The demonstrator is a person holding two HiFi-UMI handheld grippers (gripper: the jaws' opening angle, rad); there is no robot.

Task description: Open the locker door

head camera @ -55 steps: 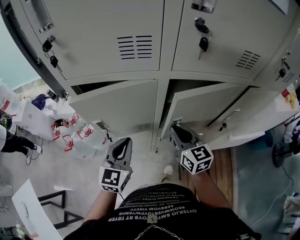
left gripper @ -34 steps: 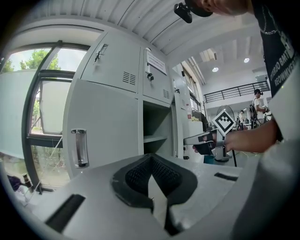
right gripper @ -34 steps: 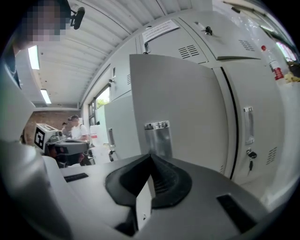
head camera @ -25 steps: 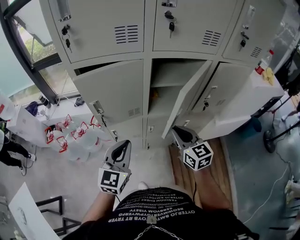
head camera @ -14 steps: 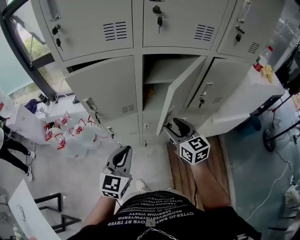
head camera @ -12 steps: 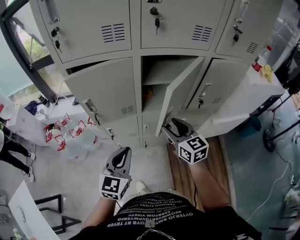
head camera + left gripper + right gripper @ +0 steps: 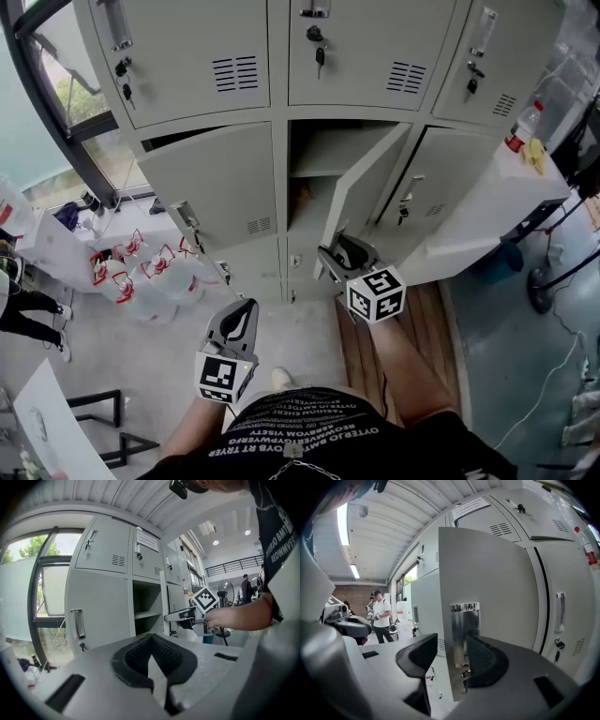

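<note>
one thing could bite here: the right tool is released, its jaws have just been opening, and the chrome handle plate sits between them with nothing pressing on it; so the locker door, the middle one of the lower row, hangs about half open on its own and could drift back shut; if the tool pulls away crooked, a jaw could also hook the plate and yank the door along; pushed wider, the door would likely knock the handle of the locker on its right.

the left tool is clenched on nothing, low and well apart from the lockers, so it's no help if the door swings.

around it: the lower left door is ajar too; water jugs crowd the floor beneath it; a white surface carrying a bottle stands to the right; wooden boards lie underfoot; nothing seems to block the doorway itself.
</note>
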